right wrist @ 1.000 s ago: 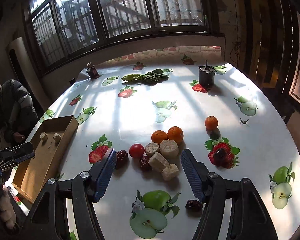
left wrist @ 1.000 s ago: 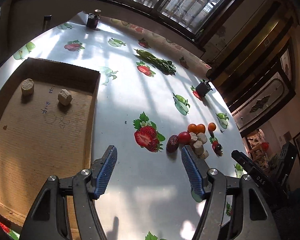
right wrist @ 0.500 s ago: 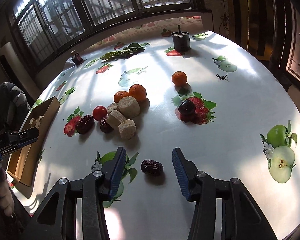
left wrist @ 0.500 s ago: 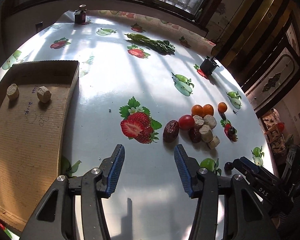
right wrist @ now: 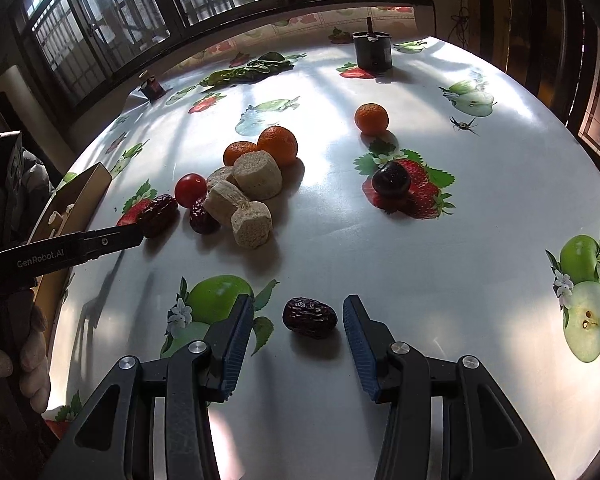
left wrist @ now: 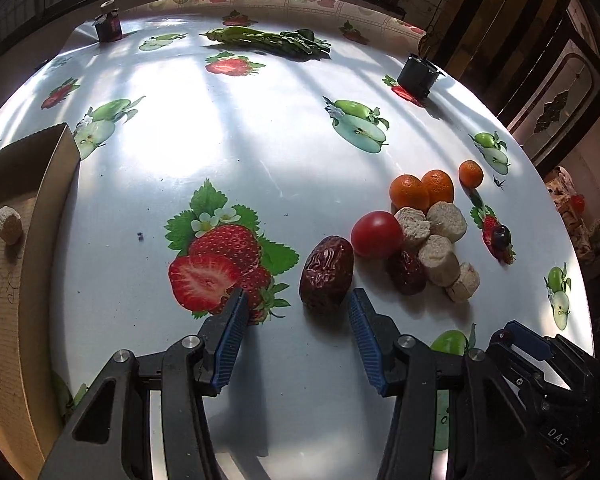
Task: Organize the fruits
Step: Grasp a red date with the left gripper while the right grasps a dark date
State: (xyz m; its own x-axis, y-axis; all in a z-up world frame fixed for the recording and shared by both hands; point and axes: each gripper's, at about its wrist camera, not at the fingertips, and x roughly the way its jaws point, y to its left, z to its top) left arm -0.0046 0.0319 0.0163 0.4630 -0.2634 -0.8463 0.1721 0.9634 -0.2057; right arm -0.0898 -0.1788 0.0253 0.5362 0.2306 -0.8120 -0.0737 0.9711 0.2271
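Note:
A pile of fruit lies on the table: a large red date (left wrist: 327, 274), a cherry tomato (left wrist: 376, 233), a smaller date (left wrist: 406, 272), two oranges (left wrist: 409, 192), several beige round pieces (left wrist: 438, 260). My left gripper (left wrist: 296, 300) is open, its jaws just short of the large date. My right gripper (right wrist: 298, 308) is open around a lone dark date (right wrist: 309, 317), apart from it. A third orange (right wrist: 371, 119) and a dark cherry (right wrist: 390, 179) lie apart. The cardboard box (left wrist: 40, 216) at left holds a beige piece (left wrist: 8, 225).
A black cup (right wrist: 371, 51) and a small dark jar (right wrist: 152, 87) stand at the far side, with leafy greens (left wrist: 268, 38) between them. The tablecloth has printed strawberries and apples. The left gripper's finger (right wrist: 100, 242) shows in the right wrist view beside the large date.
Both grippers moved forward and down. The left closed in on the large date. The right came to straddle the lone date.

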